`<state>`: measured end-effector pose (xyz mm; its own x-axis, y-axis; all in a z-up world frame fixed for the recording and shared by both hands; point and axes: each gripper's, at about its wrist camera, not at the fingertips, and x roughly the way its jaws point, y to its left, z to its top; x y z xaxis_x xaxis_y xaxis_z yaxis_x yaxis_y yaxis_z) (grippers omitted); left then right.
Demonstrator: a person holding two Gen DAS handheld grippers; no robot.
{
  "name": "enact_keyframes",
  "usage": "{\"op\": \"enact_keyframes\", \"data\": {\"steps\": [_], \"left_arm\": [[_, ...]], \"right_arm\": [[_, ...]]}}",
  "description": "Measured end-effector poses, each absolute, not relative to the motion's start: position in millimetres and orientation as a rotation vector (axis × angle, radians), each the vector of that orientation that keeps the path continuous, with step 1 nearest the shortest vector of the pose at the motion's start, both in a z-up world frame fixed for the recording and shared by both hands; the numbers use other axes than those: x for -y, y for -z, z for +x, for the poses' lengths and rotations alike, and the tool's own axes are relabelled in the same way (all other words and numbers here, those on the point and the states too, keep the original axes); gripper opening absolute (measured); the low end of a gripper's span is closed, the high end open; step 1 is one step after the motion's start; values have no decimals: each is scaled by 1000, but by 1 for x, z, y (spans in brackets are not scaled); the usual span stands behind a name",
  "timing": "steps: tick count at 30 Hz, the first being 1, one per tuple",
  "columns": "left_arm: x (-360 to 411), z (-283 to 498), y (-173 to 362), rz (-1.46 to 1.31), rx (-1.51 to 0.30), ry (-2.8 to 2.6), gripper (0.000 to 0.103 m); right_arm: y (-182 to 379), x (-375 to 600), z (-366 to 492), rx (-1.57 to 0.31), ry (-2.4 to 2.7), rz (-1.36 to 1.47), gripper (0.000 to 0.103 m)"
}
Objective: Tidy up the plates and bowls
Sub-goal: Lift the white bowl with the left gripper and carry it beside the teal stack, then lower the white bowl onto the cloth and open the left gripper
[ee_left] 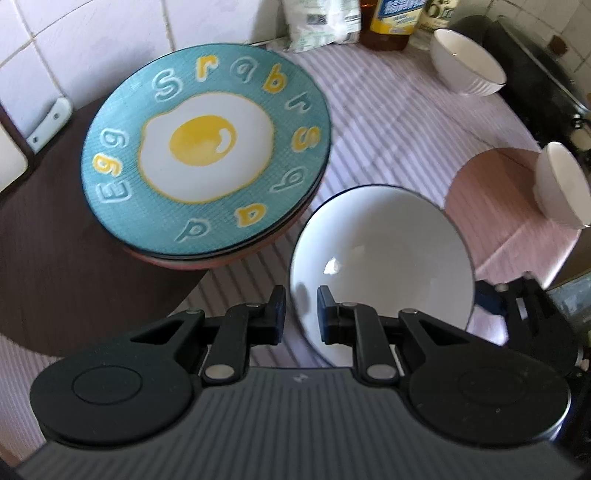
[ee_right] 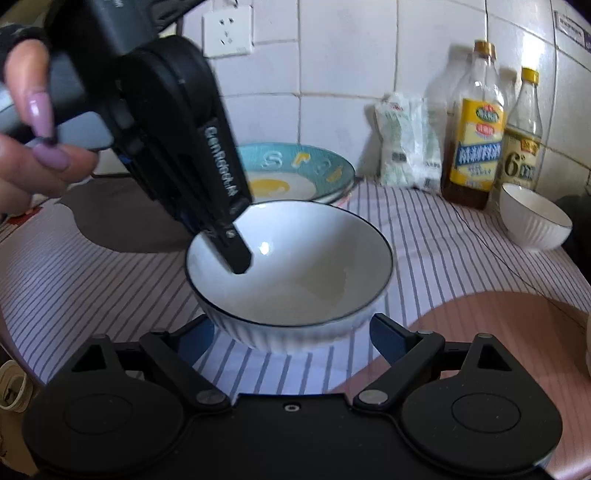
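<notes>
Bowls and plates share a striped tablecloth (ee_right: 424, 240) on a tiled kitchen counter, where a person works with a black two-finger gripper in each hand. At centre stands a large white bowl (ee_right: 291, 273) with a thin dark rim and ribbed outer wall. The left gripper (ee_left: 301, 312) points steeply down and is clamped on the bowl's rim, one finger (ee_right: 236, 254) inside the bowl and the other outside its wall, jaws drawn close with only the thin rim between them. A hand with long lilac nails (ee_right: 33, 147) holds this gripper at the upper left of the right wrist view. The right gripper (ee_right: 291, 334) sits low in front of the same bowl with its jaws spread wide, a blue-padded finger at either side of the bowl's base; whether the pads touch the wall cannot be told. Behind the bowl, a teal plate (ee_left: 207, 147) painted with a fried egg and raised letters tops a small stack of plates, set partly on a dark brown patch of the cloth. Two smaller white bowls stand apart: one (ee_right: 535, 219) near the bottles, another (ee_left: 561, 184) at the right edge of the left wrist view. Two sauce bottles (ee_right: 476, 129) and a white packet (ee_right: 406, 147) line the wall under a white socket (ee_right: 227, 31)
</notes>
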<state>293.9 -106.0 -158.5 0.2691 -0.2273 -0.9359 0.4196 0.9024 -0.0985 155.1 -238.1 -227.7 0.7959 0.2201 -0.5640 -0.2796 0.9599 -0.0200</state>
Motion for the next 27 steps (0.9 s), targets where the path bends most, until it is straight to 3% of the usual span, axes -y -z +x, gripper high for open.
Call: {"op": "enact_keyframes", "data": {"steps": [10,20,27], "left_arm": [[98,282,141,160,-1259,422,33],[112,252,92,195,-1205,508,51],[133,234,74,218,-1180,566,60]], "right_arm": [[194,252,132,-605,-237,-41,95],[146,296,99,-570,-153,87,95],[123,330,69,-522,-82,156,91]]}}
